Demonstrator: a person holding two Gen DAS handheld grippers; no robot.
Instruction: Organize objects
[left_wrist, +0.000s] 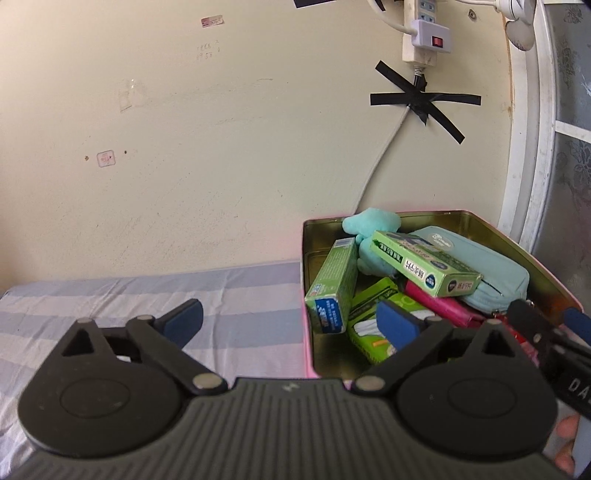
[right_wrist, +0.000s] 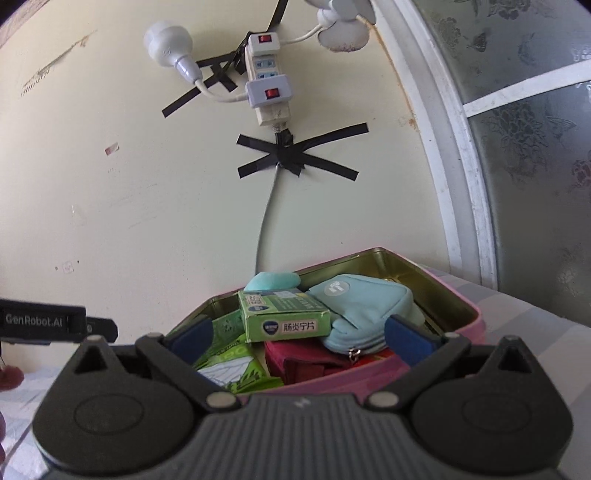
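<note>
Fingers (left_wrist: 183, 319) of the left gripper (left_wrist: 291, 321) stand wide apart with nothing between them, one pad over the striped sheet (left_wrist: 110, 302) and the other over the near left corner of the tin (left_wrist: 436, 216); the right gripper (right_wrist: 301, 338) is spread just as wide and empty, its pads framing the tin's contents from the near side. Everything to be sorted seems already in the tin: a green box (right_wrist: 284, 314) lies on top in the middle, an upright green box (left_wrist: 334, 284) leans on the tin's left wall, a teal pouch (right_wrist: 364, 314) sits right of the top box, a teal plush (left_wrist: 371, 225) is at the tin's far wall, a red wallet (right_wrist: 306, 360) lies under the top box, and a green tissue pack (left_wrist: 373, 325) rests near the tin's front. Judging by this, the step in hand is a last tidy or a retreat. To do it well, both grippers should lift clear without catching the tin's rim or nudging the loosely stacked top box, which looks ready to slide. If the leaning box is to be flattened, the left gripper is the closer one; it should approach from above and close on the box's narrow sides. No lid is in view, so closing cannot be judged.
</note>
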